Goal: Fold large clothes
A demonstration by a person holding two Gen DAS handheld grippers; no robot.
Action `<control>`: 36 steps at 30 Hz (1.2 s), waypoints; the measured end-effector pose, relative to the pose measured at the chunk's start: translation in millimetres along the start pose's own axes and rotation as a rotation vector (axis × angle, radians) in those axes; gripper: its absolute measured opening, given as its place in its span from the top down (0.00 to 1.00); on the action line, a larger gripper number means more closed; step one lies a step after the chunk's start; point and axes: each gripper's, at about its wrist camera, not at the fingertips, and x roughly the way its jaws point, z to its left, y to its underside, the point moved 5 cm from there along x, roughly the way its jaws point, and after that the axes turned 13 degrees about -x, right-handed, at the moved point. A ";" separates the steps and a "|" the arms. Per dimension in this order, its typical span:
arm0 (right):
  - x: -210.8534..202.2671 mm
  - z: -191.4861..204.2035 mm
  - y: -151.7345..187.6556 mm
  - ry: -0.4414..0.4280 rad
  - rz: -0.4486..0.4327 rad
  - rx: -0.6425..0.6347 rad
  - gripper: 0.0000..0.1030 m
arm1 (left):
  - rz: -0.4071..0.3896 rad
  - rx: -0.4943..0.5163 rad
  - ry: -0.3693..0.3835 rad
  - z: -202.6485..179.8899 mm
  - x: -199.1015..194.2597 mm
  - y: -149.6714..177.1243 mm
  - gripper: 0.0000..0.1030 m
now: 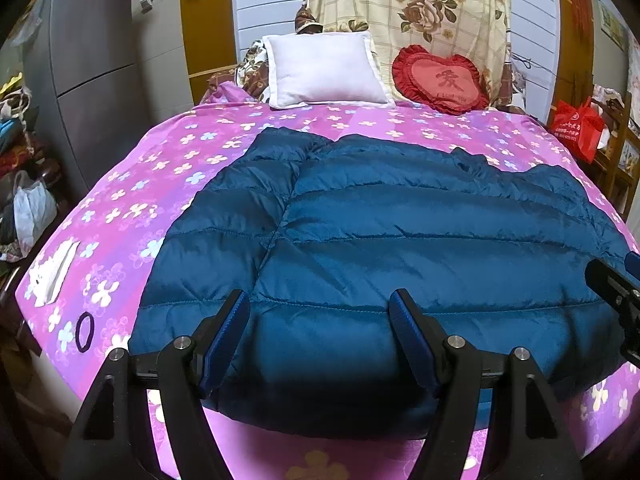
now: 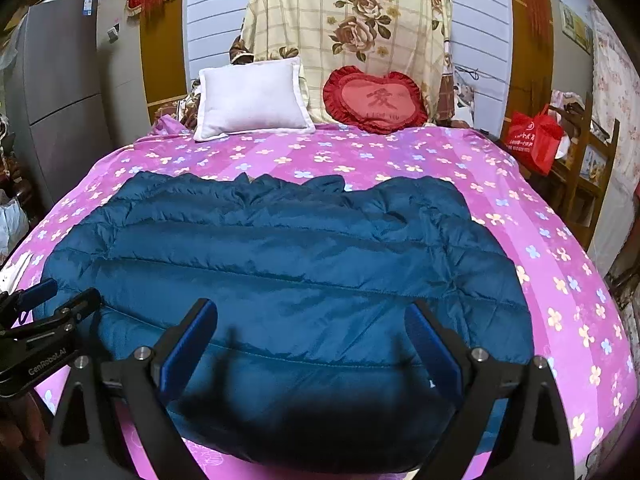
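A dark blue quilted down jacket (image 1: 400,216) lies spread flat on a bed with a pink flowered sheet (image 1: 168,168); its near hem faces me and its collar points toward the pillows. My left gripper (image 1: 318,304) stands open over the near hem toward the jacket's left side, the padded cloth bulging between its blue pads (image 1: 228,332). My right gripper (image 2: 312,308) stands open and wider over the same hem further right on the jacket (image 2: 280,264). Each gripper shows at the edge of the other's view: the right gripper (image 1: 616,292) and the left gripper (image 2: 52,308).
A white pillow (image 1: 324,70) and a red heart cushion (image 1: 440,78) lean at the head of the bed against a flowered blanket (image 1: 408,8). A dark hair tie (image 1: 83,332) and a white item (image 1: 56,272) lie on the sheet's left. A grey fridge (image 1: 92,60) stands left, a red bag (image 1: 578,128) right.
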 end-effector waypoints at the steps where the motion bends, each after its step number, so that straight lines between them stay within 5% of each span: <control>1: 0.2 -0.4 0.5 0.000 0.000 0.000 0.06 | 0.001 -0.001 0.000 -0.1 0.3 0.2 0.56; 36: 6.1 -0.1 3.3 -0.012 0.016 -0.008 0.06 | 0.002 -0.004 -0.002 1.4 2.4 0.5 0.56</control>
